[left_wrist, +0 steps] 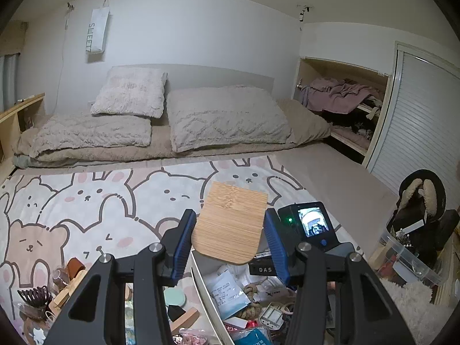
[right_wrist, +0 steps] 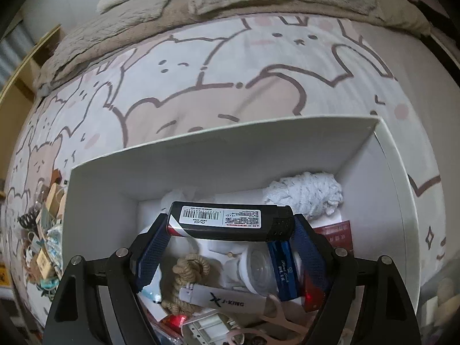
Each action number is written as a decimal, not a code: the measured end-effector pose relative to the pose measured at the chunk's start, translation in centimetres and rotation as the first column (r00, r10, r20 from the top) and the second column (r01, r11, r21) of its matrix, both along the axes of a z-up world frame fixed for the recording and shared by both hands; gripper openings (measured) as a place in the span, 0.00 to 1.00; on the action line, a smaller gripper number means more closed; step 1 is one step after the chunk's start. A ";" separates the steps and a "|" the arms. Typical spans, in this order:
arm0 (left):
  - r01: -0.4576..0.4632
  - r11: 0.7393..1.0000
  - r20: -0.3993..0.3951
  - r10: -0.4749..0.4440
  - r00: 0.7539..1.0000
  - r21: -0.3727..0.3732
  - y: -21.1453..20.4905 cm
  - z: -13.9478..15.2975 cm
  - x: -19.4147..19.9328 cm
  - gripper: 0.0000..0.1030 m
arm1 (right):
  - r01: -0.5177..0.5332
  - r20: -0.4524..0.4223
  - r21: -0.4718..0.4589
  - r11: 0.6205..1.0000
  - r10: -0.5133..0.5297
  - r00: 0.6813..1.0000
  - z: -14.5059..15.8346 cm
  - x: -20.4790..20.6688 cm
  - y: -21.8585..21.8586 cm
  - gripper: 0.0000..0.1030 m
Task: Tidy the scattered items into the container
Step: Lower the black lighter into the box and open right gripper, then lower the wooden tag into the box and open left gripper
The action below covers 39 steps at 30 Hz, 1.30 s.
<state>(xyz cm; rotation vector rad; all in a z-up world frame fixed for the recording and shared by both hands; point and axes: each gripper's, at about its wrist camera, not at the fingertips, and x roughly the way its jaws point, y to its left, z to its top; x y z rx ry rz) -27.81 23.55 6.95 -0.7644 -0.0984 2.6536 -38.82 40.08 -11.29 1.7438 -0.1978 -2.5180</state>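
Right wrist view: right gripper (right_wrist: 230,227) clamped end to end on long black lighter with barcode label (right_wrist: 230,220), poised over open white cardboard box (right_wrist: 218,146) (already cluttered). Drop-off step; next, spreading jaws. Left gripper (left_wrist: 228,238) gripping flat bamboo board (left_wrist: 230,224).

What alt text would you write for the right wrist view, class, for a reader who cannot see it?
The right gripper holds a black lighter crosswise between its blue pads, above an open white box. The box holds rope, a white cloth and other small items, and sits on a cartoon-animal bedsheet.
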 end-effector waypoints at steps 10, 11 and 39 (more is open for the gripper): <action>0.005 1.000 0.063 -0.007 0.998 0.024 1.1 -0.8 -0.6 0.47 | 0.072 -0.004 -0.104 0.992 -0.072 0.997 0.6 1.0 2.3 1.00; 0.006 1.000 0.063 -0.008 0.998 0.018 1.3 -0.9 -0.6 0.47 | 0.070 -0.011 -0.105 0.992 -0.071 0.997 0.9 1.3 2.5 1.00; 0.018 0.999 0.285 -0.003 0.959 -0.047 5.4 -5.6 -2.7 0.47 | -0.188 -0.190 -0.079 0.979 0.170 0.967 5.7 13.4 3.8 1.00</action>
